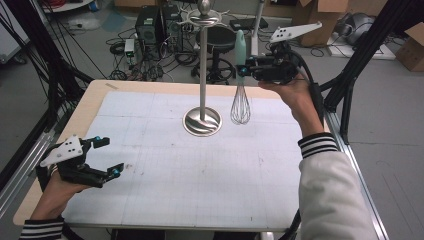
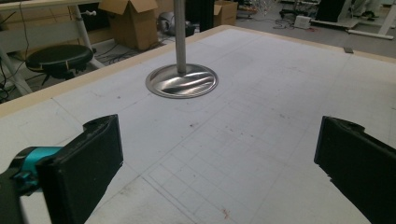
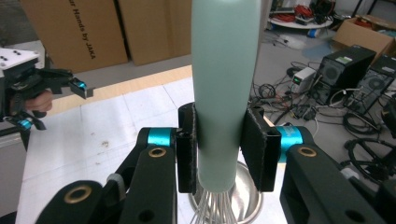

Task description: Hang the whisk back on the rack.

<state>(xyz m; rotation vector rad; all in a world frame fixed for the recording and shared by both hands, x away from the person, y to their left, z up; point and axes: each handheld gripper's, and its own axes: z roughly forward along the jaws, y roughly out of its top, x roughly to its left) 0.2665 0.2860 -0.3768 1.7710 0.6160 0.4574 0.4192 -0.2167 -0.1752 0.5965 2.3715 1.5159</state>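
A whisk [image 1: 240, 102] with a pale green handle [image 3: 224, 88] and a wire head hangs upright above the table's far right, beside the metal stand. My right gripper [image 1: 243, 67] is shut on that handle, and its pads [image 3: 254, 147] press both sides of it. The stand has a thin pole [image 1: 203, 70] on a round steel base [image 1: 202, 121], with hooked arms [image 1: 202, 20] at the top. My left gripper [image 1: 106, 156] rests low at the table's near left, open with nothing between its jaws.
A white gridded mat [image 1: 190, 165] covers the wooden table [image 1: 90, 100]. Behind the table stand a black stool [image 1: 218, 37], computer towers [image 1: 148, 25] and tangled cables on the floor. Cardboard boxes [image 1: 320, 15] sit at the back right.
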